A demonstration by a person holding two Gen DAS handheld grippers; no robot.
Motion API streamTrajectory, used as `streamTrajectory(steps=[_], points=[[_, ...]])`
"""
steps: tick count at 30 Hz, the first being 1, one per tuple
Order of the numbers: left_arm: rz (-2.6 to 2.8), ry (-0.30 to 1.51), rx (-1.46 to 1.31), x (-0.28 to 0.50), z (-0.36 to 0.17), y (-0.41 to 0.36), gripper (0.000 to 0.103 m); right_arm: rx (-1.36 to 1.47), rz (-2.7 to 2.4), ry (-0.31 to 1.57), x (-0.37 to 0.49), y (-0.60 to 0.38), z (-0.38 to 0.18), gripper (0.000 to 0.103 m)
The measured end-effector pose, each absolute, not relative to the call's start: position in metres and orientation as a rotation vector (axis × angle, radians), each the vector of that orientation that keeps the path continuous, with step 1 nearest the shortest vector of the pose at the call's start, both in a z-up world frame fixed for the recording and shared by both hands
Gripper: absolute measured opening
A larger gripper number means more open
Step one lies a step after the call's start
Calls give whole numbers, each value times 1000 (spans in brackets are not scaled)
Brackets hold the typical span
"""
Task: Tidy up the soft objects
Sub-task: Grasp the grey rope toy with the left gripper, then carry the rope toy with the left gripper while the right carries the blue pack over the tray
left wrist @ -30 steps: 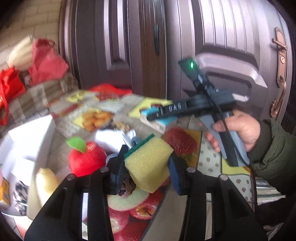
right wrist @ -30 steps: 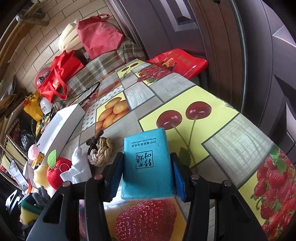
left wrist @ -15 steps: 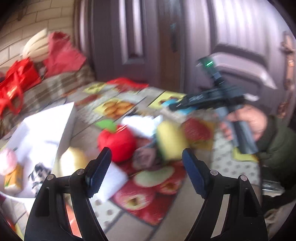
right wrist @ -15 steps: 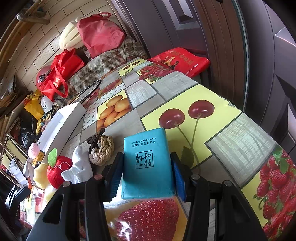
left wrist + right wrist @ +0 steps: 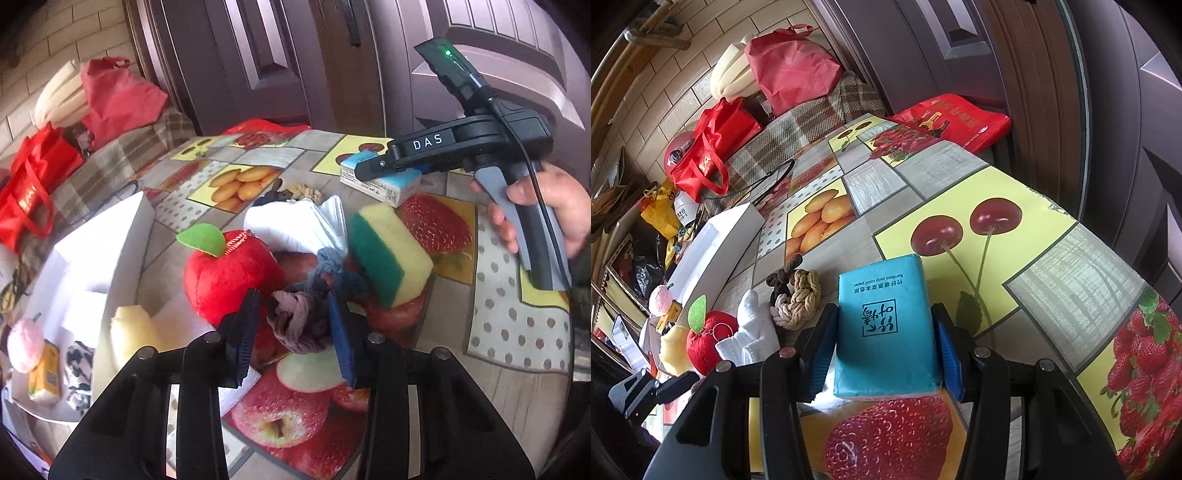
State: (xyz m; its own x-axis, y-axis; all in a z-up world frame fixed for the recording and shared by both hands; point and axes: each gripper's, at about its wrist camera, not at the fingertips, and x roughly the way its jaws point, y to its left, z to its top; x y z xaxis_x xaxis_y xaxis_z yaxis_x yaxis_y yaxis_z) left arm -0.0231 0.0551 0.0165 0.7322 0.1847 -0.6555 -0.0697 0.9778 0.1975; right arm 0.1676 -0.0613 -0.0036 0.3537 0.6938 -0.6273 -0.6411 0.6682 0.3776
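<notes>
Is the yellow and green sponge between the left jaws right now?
No, the sponge lies on the table beyond them; a bunched brownish cloth sits between the closing jaws.

The person's hand (image 5: 546, 210) is cut off at the left-wrist view's right edge. The tissue pack (image 5: 384, 181) is partly hidden behind the right gripper (image 5: 369, 168). Small items in the white box (image 5: 92, 251) cannot be identified.

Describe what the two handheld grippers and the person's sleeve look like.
Both grippers are black plastic with blue ribbed pads: left gripper, right gripper. Seen side-on, the right one has white DAS lettering, a grey handle, a green light and a black cable. The sleeve is dark green.
</notes>
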Motion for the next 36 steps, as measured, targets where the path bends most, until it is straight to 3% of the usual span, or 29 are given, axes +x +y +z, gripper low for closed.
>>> streamTrajectory(steps=[6,8,11,24,26,36], points=[[98,800,201,-12,7,45,36,63,875,847,167,-58,-4,51],[83,798,203,-12,7,42,26,48,883,848,165,-54,-4,50],[78,771,207,-16,10,41,22,25,880,845,165,-51,-3,50],[118,500,45,-66,46,70,22,-178,799,809,156,-28,-3,55],[133,464,27,-75,50,75,22,-189,812,797,154,-27,-2,50],[266,353,-67,-121,55,120,22,175,831,555,137,-98,28,49]])
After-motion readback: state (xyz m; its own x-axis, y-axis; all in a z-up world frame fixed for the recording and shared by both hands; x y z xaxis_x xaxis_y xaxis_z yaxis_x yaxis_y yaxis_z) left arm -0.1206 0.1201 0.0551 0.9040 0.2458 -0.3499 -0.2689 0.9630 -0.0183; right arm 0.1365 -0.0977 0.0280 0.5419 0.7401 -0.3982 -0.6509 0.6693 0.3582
